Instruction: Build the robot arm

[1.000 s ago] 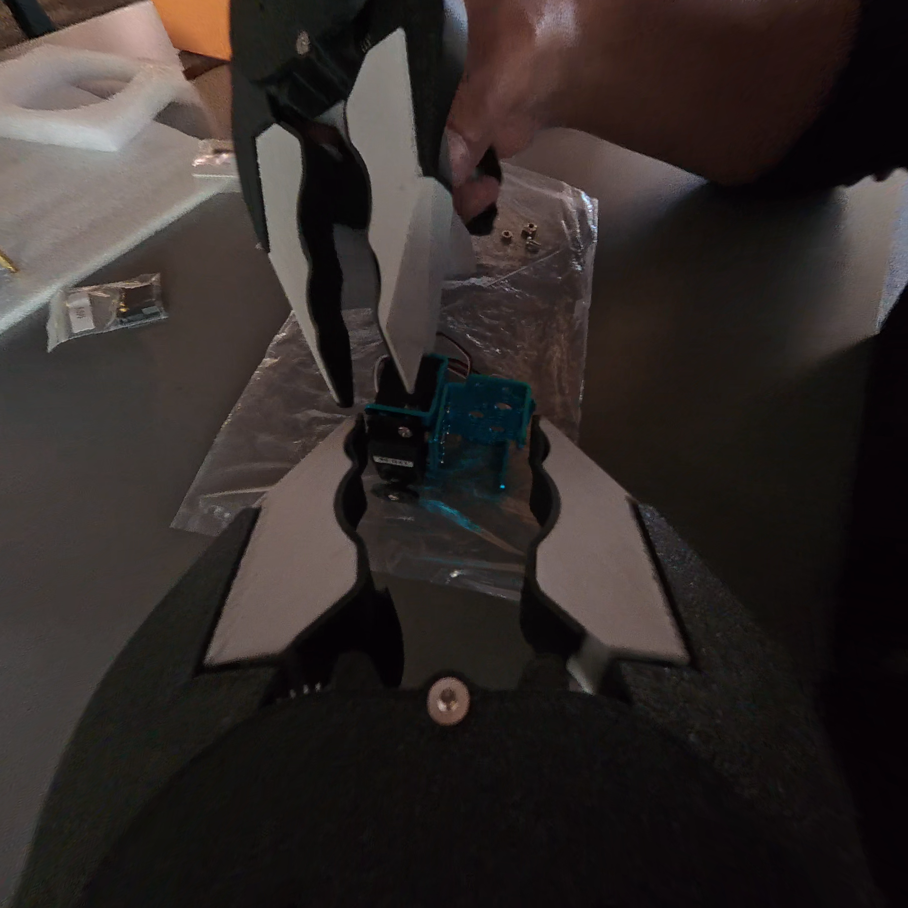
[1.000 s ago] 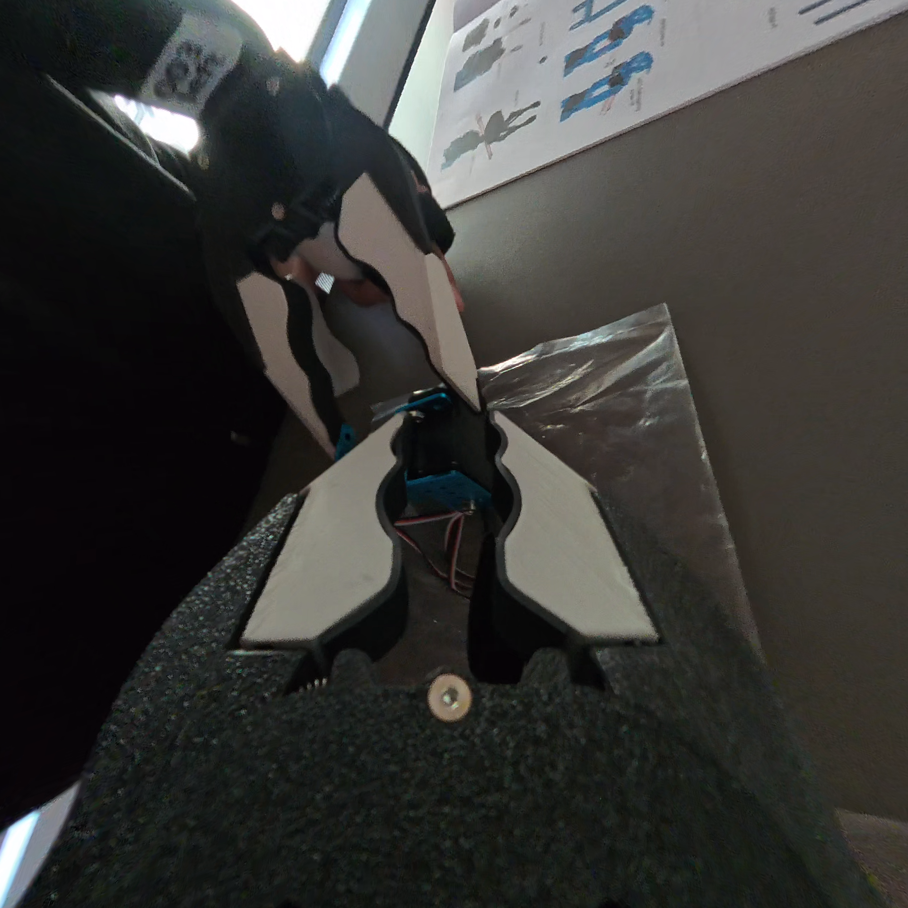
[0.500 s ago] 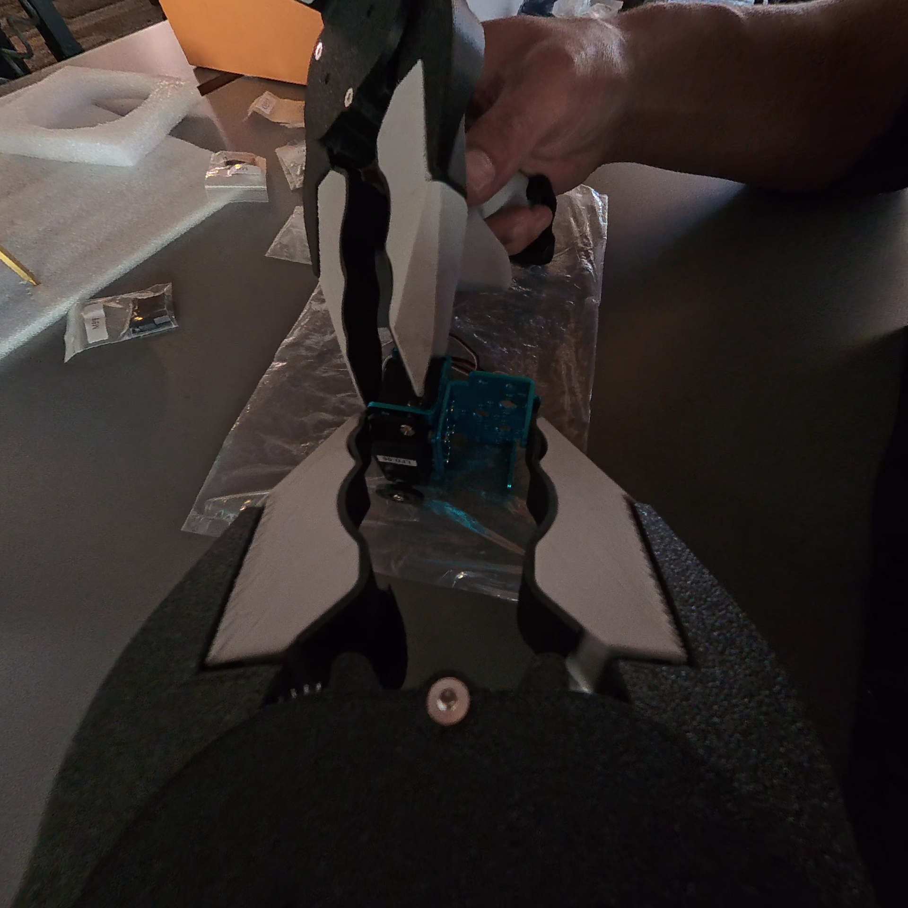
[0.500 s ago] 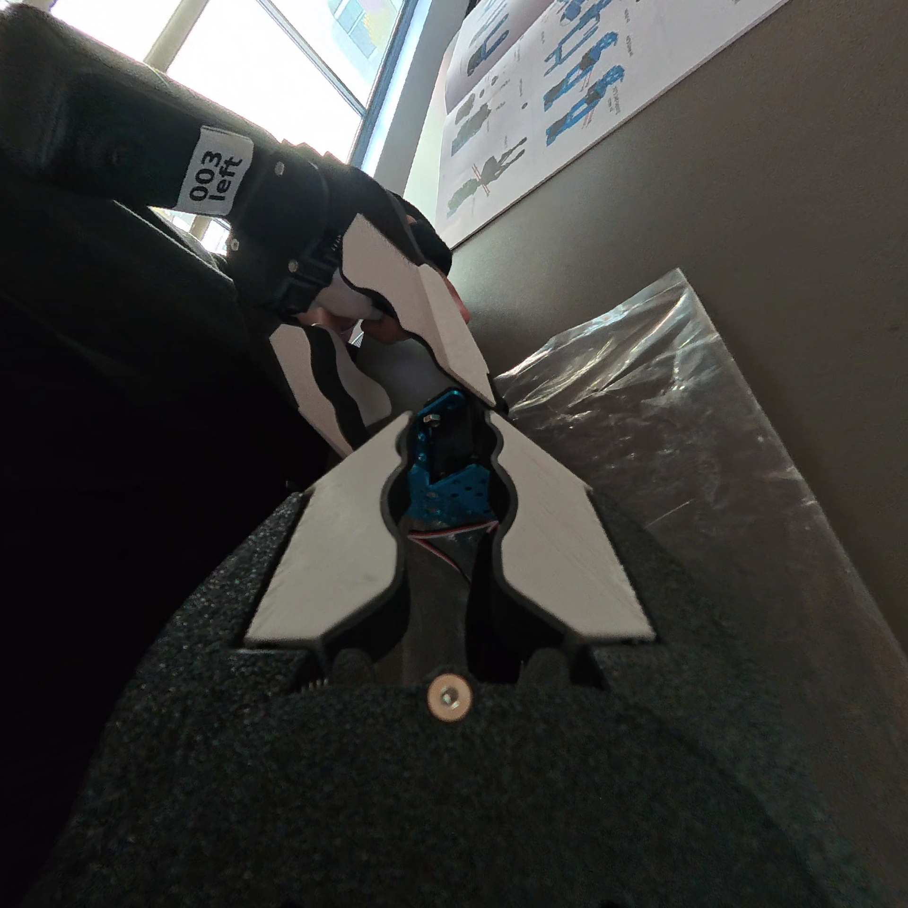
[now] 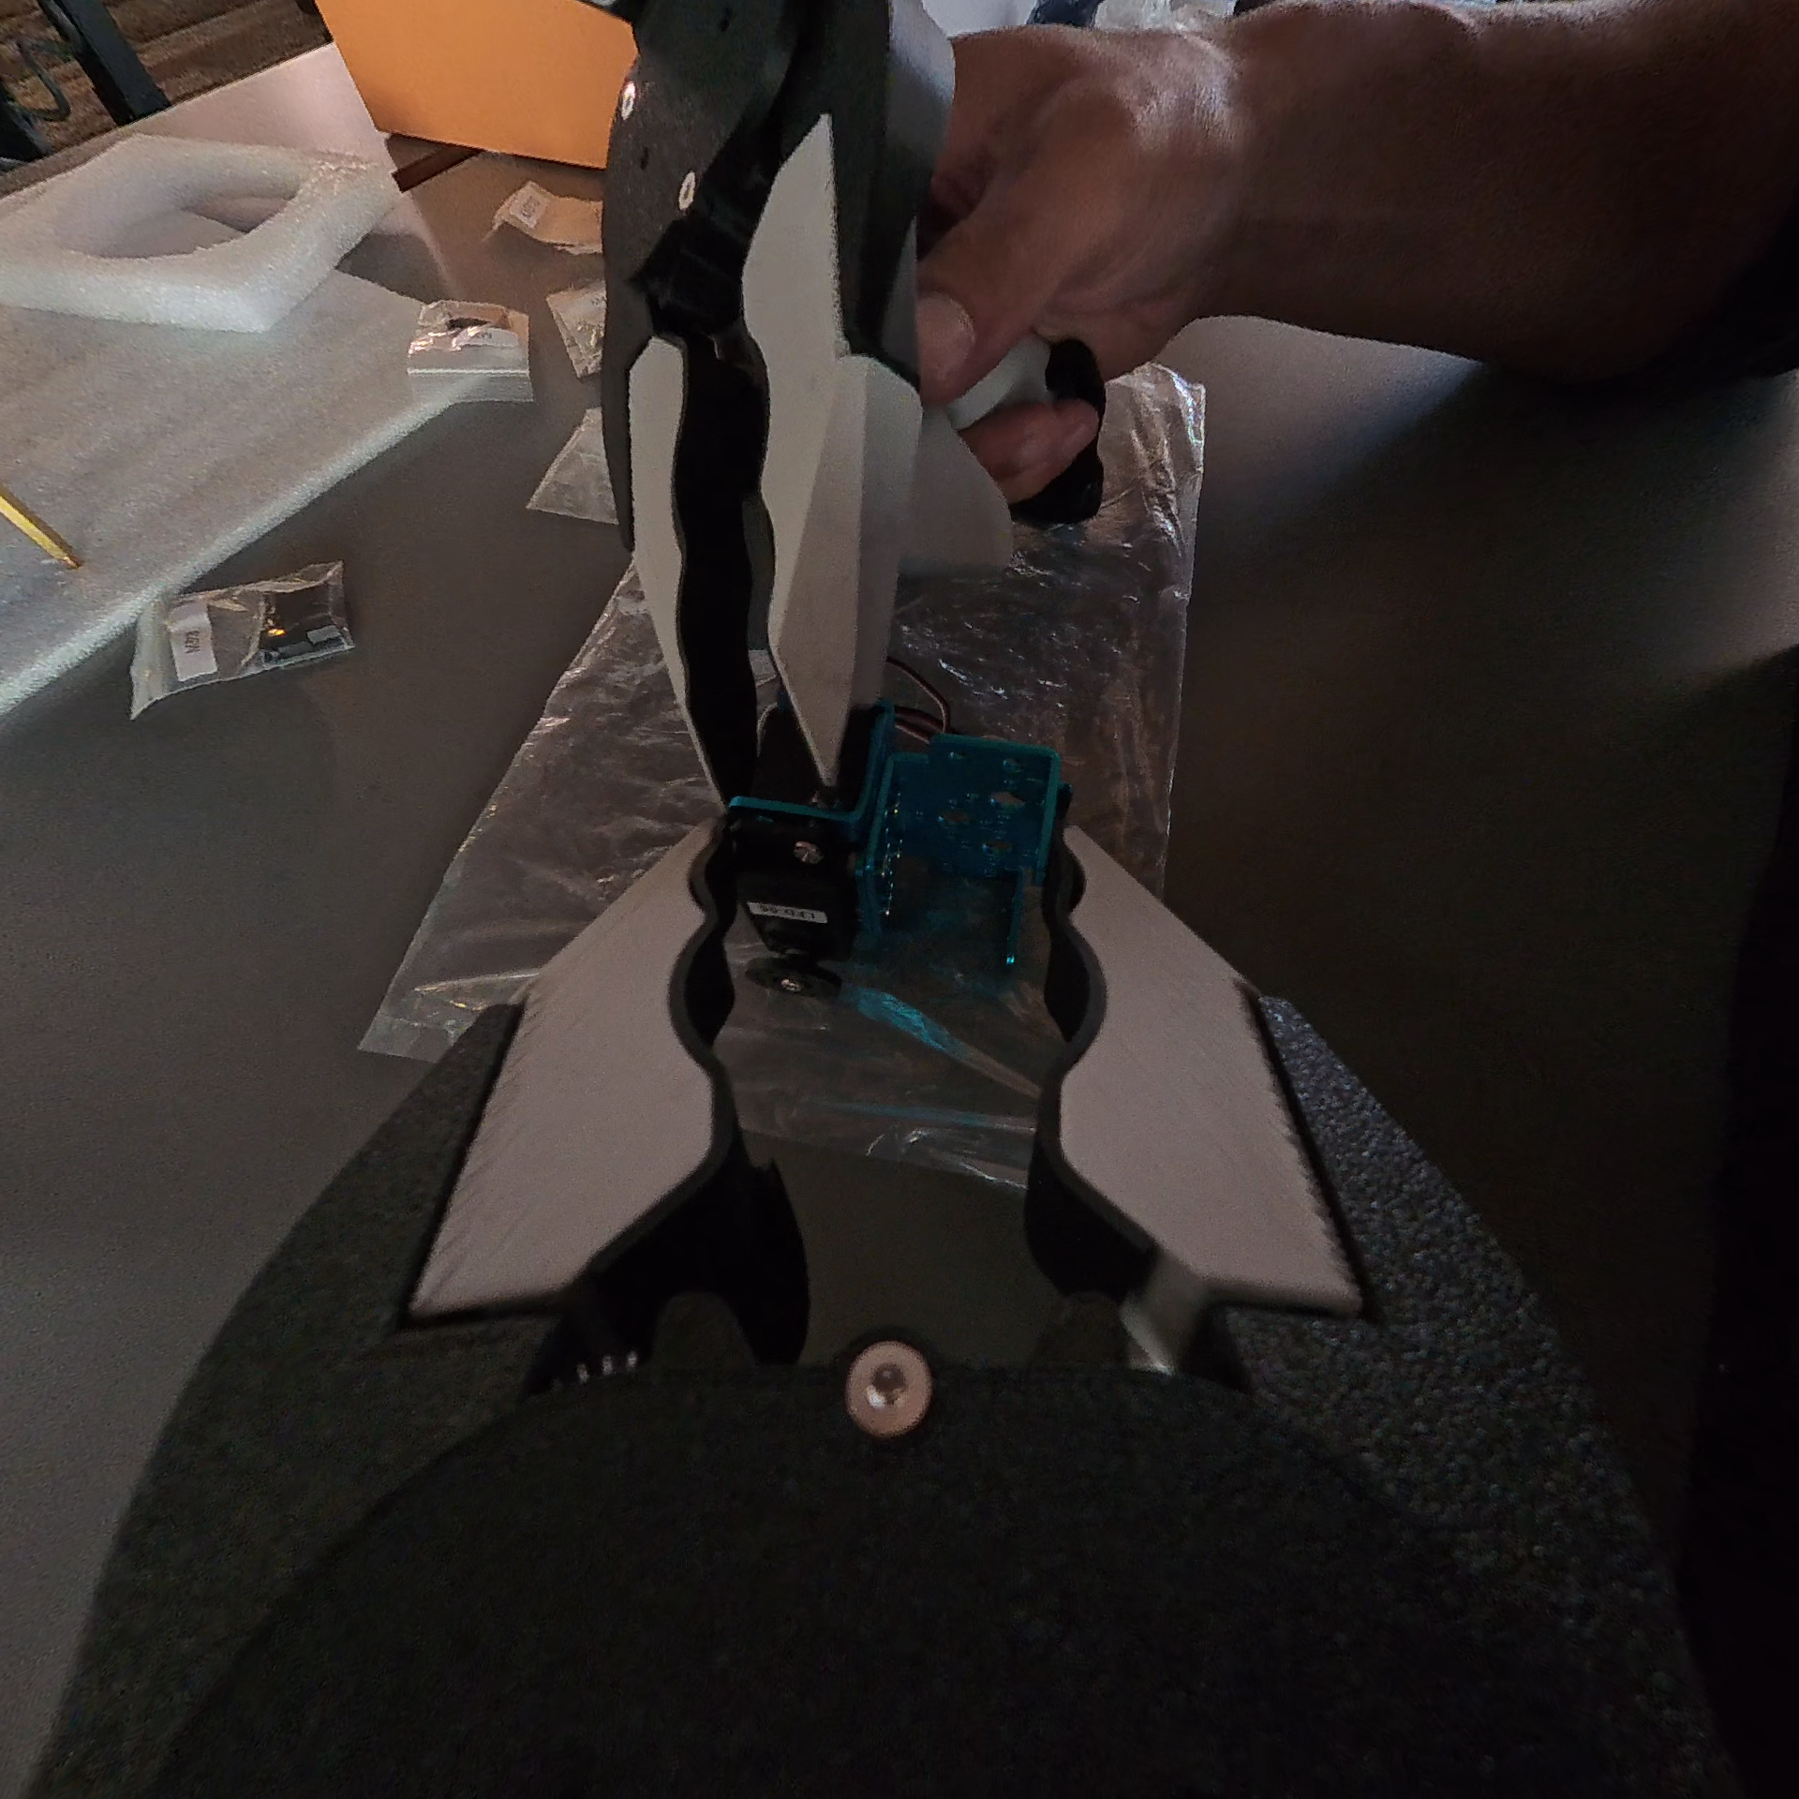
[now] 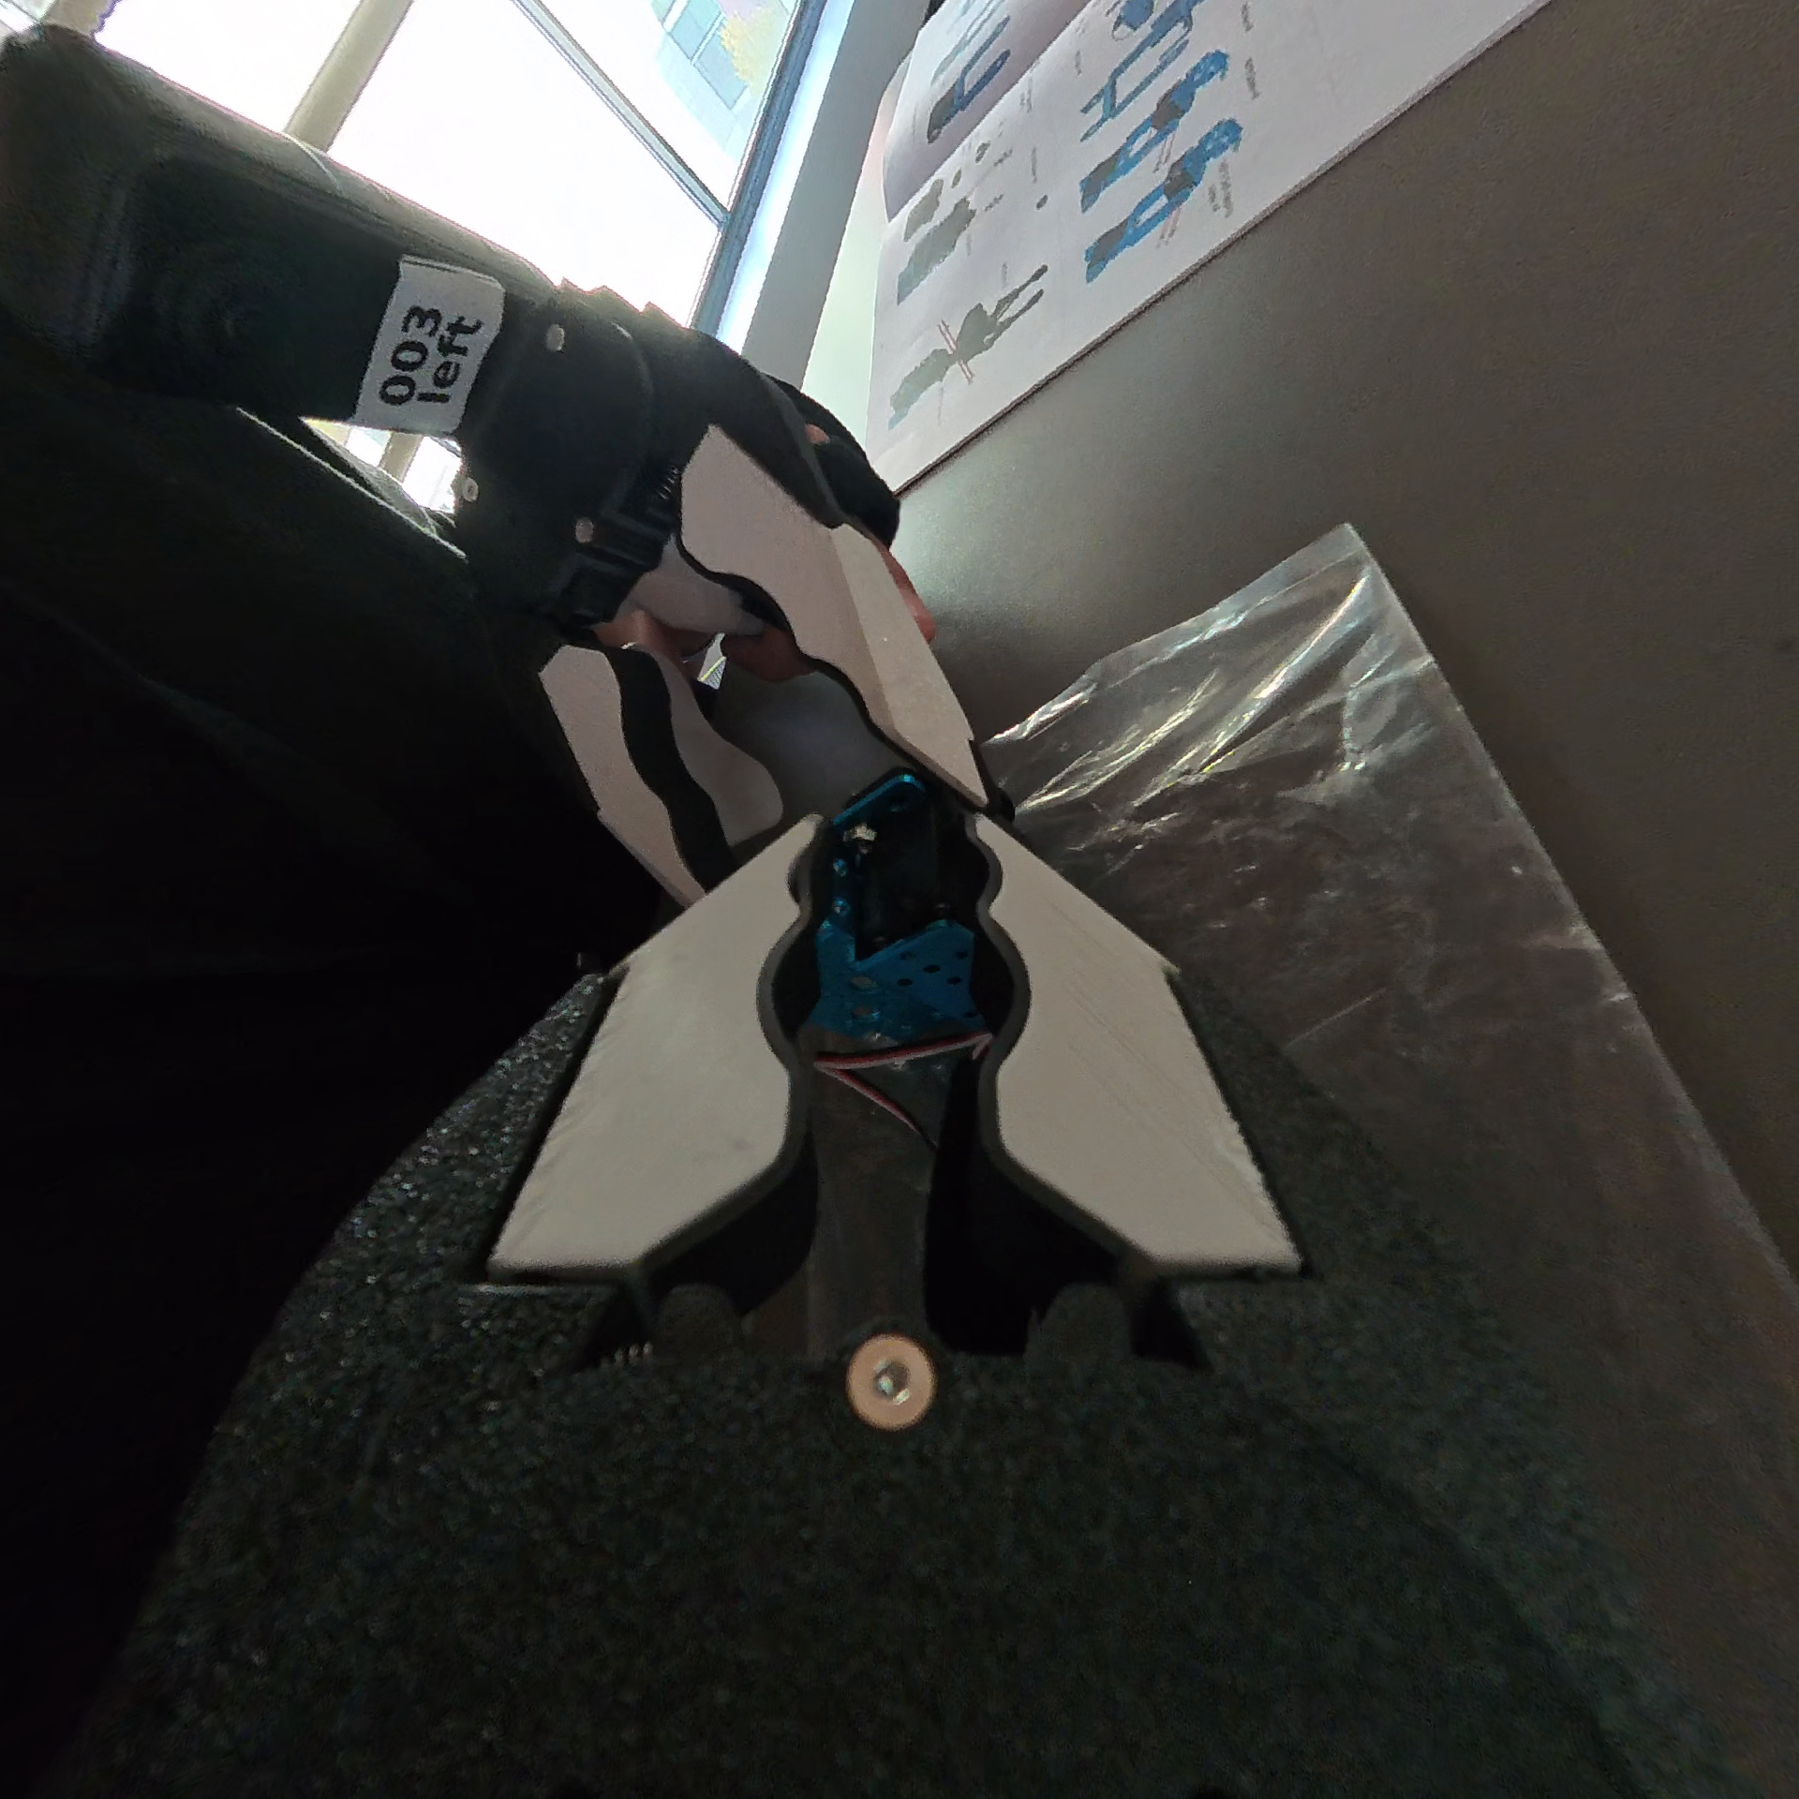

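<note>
A blue perforated metal bracket with a black servo fixed in it is held just above a clear plastic bag. My left gripper is shut across the assembly, one fingertip on the servo side and one on the bracket side. My right gripper comes down from above, held by a bare hand, and pinches the servo's top. In the right wrist view my right gripper is shut on the servo and bracket, with red and white wires trailing under it. The left gripper's fingers meet it from the upper left.
The grey table carries a white foam block, small parts bags and an orange box at the far left. A printed instruction sheet lies beyond the plastic bag. The grippers are tip to tip, or close to it.
The right gripper has swung to the right and stands more upright over the assembly. The bracket and servo stay between the left fingers. The right wrist view has tilted up.
</note>
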